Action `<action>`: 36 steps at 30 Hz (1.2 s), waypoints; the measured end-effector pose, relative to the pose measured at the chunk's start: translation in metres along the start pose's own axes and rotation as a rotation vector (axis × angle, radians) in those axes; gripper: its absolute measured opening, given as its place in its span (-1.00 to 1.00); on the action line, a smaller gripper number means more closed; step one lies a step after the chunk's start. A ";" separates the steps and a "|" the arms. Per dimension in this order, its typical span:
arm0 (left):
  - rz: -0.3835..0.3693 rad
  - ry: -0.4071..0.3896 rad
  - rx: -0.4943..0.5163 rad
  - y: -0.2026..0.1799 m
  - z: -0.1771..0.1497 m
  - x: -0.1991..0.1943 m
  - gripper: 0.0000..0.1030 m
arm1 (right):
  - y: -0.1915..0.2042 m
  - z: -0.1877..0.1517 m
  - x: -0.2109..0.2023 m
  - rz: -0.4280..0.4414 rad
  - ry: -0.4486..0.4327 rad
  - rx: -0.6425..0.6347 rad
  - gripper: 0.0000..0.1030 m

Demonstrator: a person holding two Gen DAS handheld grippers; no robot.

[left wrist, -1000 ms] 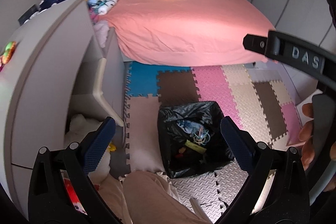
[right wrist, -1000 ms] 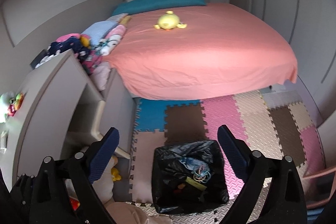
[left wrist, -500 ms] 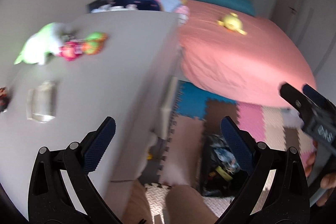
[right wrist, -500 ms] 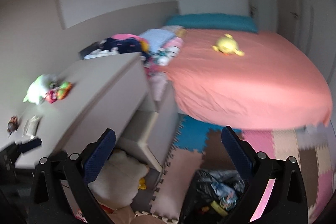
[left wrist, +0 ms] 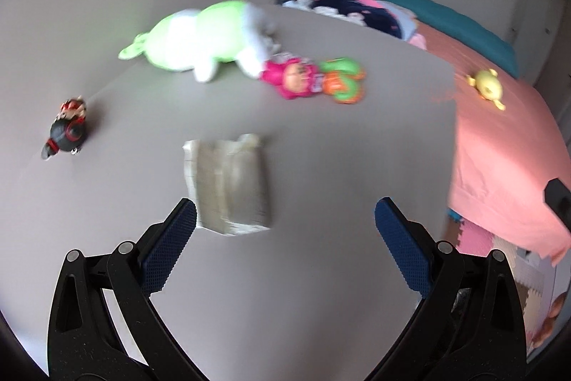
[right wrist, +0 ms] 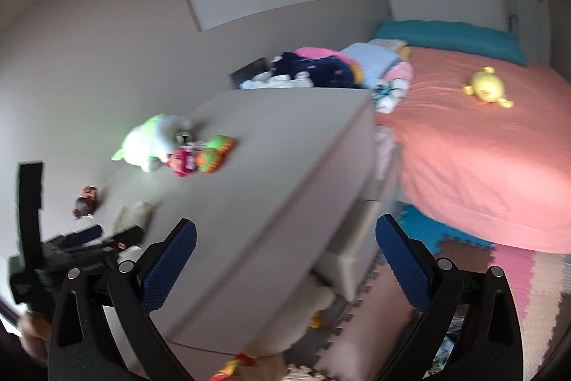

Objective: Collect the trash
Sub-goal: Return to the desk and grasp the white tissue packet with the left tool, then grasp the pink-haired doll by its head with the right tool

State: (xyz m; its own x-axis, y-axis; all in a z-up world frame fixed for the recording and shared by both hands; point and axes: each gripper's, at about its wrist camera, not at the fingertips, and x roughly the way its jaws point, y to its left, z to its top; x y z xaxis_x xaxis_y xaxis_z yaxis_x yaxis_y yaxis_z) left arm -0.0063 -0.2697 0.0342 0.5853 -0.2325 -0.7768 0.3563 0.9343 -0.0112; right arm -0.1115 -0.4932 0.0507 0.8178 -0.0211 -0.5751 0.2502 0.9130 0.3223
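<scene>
A crumpled pale wrapper [left wrist: 228, 183] lies on the grey dresser top [left wrist: 321, 166], just ahead of my left gripper [left wrist: 285, 224], which is open and empty. The wrapper's near edge is close to the left fingertip. The wrapper also shows in the right wrist view [right wrist: 134, 213], with the left gripper [right wrist: 89, 241] beside it. My right gripper [right wrist: 285, 245] is open and empty, held above the dresser's front edge [right wrist: 303, 202]. The trash bag is only a sliver at the bottom right [right wrist: 453, 327].
On the dresser lie a green and white plush [left wrist: 203, 38], a pink and orange doll [left wrist: 314, 79] and a small dark toy figure [left wrist: 66, 127]. A pink bed [right wrist: 481, 149] with a yellow plush [right wrist: 485, 90] stands to the right. Foam mats [right wrist: 528, 274] cover the floor.
Both grippers have swung left and up from the black trash bag on the floor to the dresser. The left gripper has come close over the wrapper. Both stayed open.
</scene>
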 end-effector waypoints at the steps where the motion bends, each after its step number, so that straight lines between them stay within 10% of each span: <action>1: 0.005 0.008 -0.014 0.007 0.001 0.004 0.88 | 0.005 0.005 0.005 0.011 0.010 -0.007 0.94; 7: 0.000 0.052 -0.068 0.033 0.009 0.030 0.87 | 0.060 0.029 0.036 0.060 0.001 -0.164 0.94; 15: -0.013 0.071 -0.043 0.044 0.021 0.052 -0.17 | 0.114 0.052 0.087 0.091 0.034 -0.334 0.94; 26: -0.055 0.107 -0.012 0.082 0.026 0.053 -0.28 | 0.169 0.054 0.176 0.085 0.181 -0.582 0.19; 36: -0.059 0.051 -0.006 0.088 0.018 0.050 -0.27 | 0.183 0.050 0.230 0.036 0.275 -0.615 -0.02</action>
State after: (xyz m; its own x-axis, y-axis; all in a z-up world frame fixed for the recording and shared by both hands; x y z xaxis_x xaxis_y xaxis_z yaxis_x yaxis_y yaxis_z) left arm 0.0672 -0.2037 0.0060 0.5256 -0.2733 -0.8057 0.3848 0.9210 -0.0614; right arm 0.1483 -0.3514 0.0143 0.6382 0.0438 -0.7687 -0.1822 0.9786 -0.0955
